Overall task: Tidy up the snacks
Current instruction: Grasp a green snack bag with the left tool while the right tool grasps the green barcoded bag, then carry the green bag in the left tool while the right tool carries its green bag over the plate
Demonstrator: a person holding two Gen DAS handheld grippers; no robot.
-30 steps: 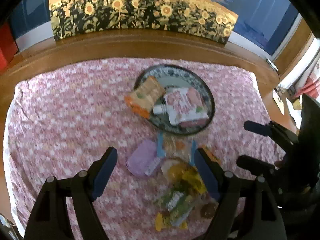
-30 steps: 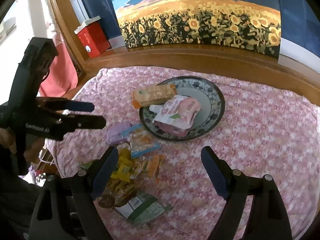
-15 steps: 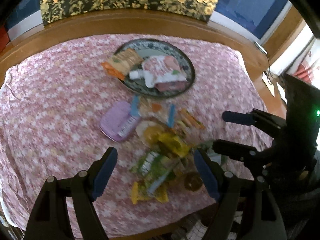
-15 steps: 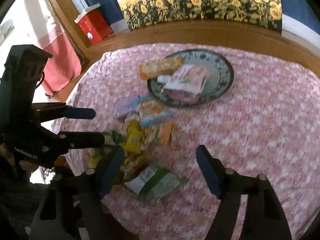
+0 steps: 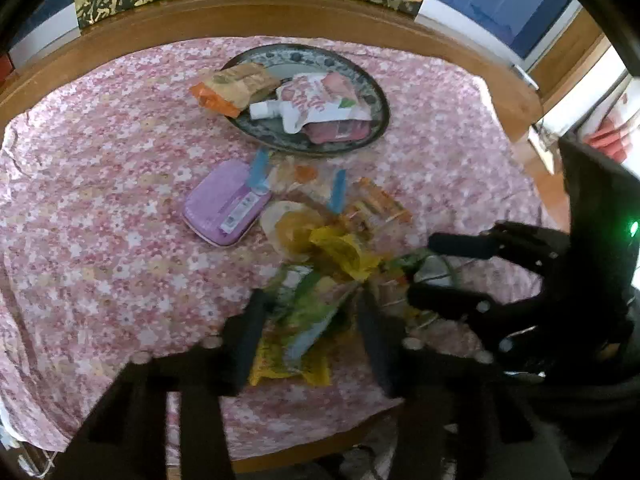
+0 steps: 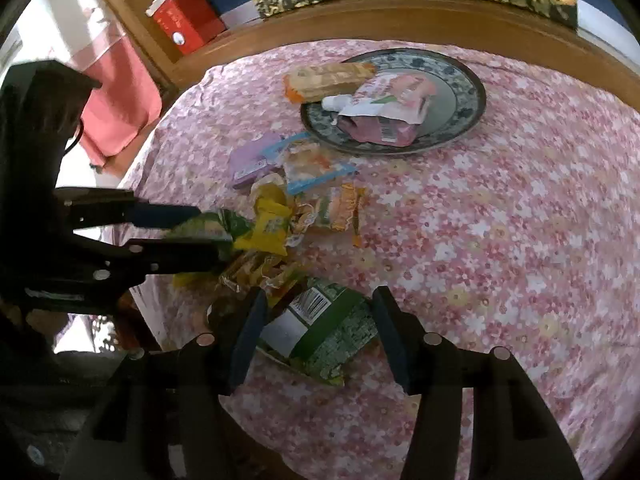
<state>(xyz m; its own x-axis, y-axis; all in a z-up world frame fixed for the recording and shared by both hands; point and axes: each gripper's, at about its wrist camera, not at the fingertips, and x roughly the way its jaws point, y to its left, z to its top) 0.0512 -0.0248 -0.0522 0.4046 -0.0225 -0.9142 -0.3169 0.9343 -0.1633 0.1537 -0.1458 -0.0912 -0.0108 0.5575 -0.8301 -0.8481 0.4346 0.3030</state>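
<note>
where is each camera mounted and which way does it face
Left wrist: on the left gripper, looking steeply down at the yellow-green snack packet; the right gripper shows at right.
Right wrist: on the right gripper, looking down at the green snack packet; the left gripper shows at left.
Shared: round blue patterned plate on pink floral cloth.

Right gripper (image 6: 316, 316) straddles green snack packet (image 6: 320, 332) — jaws just closing.
</note>
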